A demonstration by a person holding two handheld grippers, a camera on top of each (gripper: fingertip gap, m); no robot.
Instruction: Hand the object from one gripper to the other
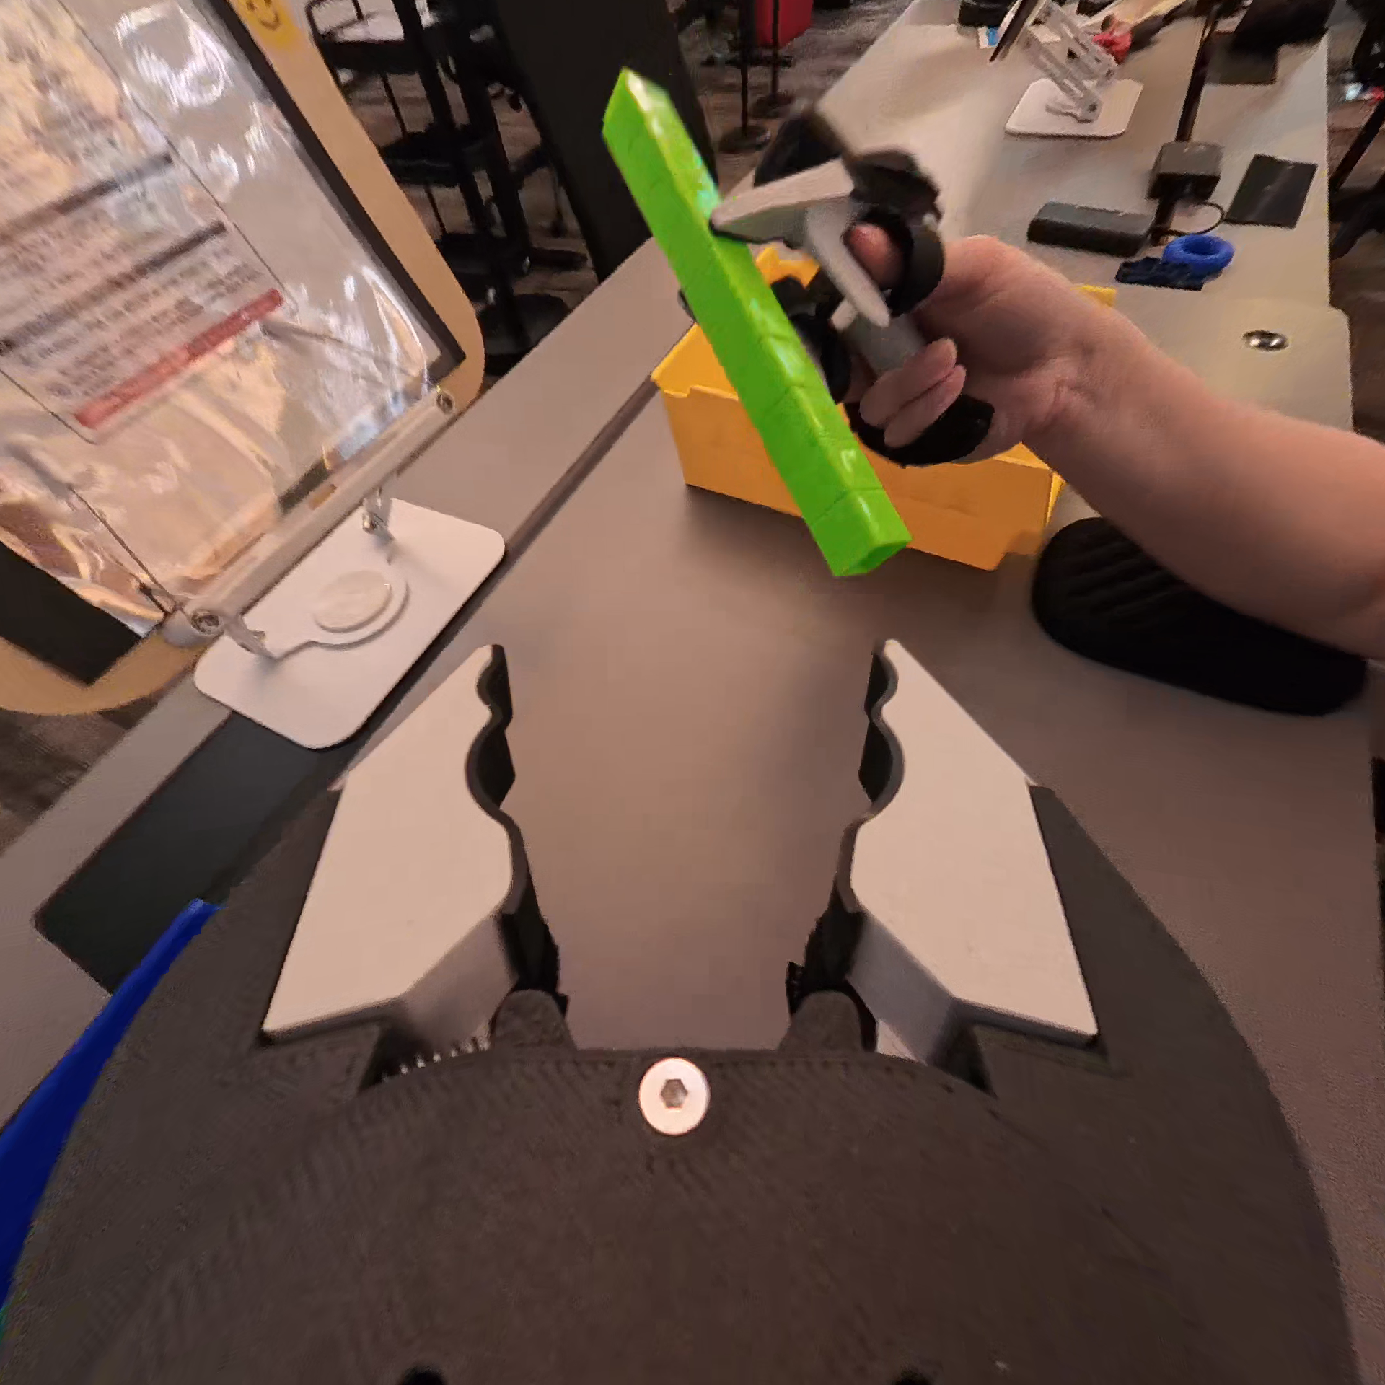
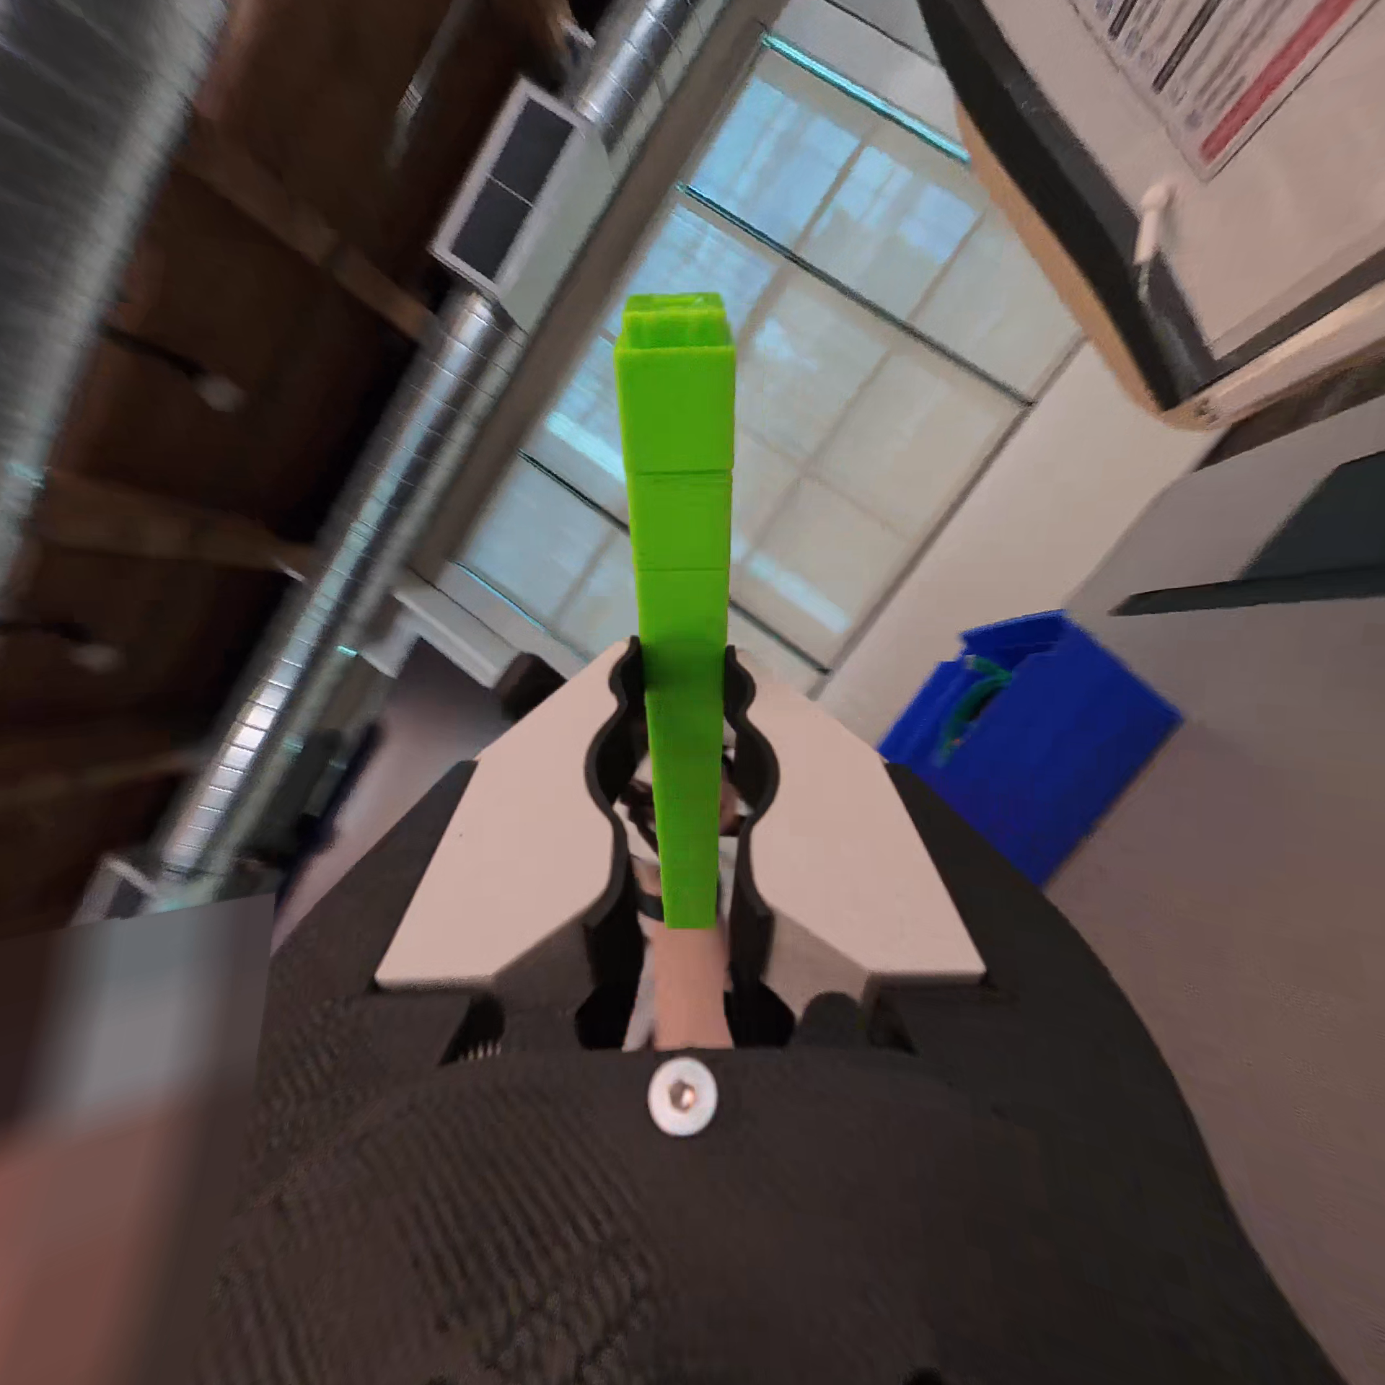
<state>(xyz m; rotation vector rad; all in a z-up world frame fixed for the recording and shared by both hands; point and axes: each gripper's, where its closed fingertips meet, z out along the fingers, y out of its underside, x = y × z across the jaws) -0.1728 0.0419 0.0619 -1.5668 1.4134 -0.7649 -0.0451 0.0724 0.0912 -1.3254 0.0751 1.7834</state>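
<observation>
We are carrying the green bar [image 1: 749, 322] aloft over the table [image 1: 674, 712], clenched in the right gripper [image 2: 686, 659], toward the released, empty left gripper [image 1: 689, 674], which must next close on its free lower end.

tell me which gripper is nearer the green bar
Right. The right gripper is clamped on the green bar. The left gripper is open, short of the bar's lower end, not touching it.

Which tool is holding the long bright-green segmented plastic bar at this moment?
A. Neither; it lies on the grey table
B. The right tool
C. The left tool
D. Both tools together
B: the right tool is shut on the long bright-green segmented plastic bar, held in the air, while the left tool is open and empty.
</observation>
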